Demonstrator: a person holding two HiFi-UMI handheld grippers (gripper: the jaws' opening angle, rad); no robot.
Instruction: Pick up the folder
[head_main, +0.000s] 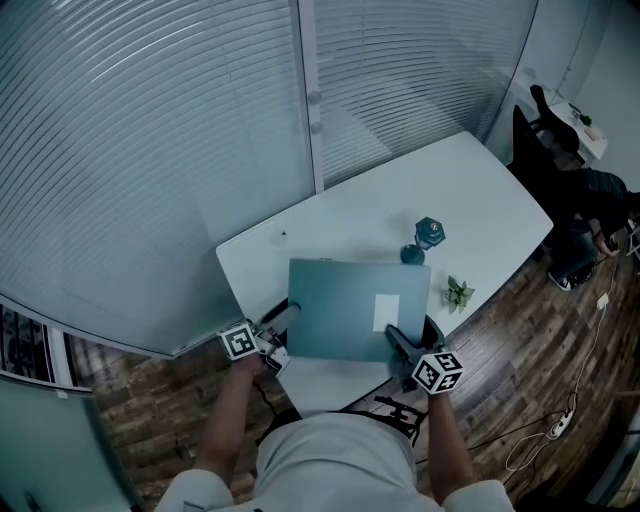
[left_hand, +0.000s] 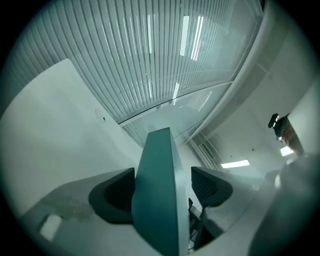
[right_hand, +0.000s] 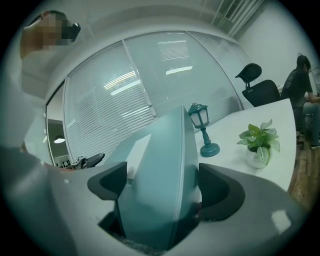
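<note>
Left gripper (head_main: 281, 336) jaws spread wide, pinching the left edge of the flat teal plastic folder (head_main: 340, 305). Right gripper (head_main: 399, 345) jaws also wide, clamped on its near right corner. Folder carries a white rectangular label and is held over the near end of the white table (head_main: 370, 212).

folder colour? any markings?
The folder is plain teal with one white label; it shows best in the head view.
</note>
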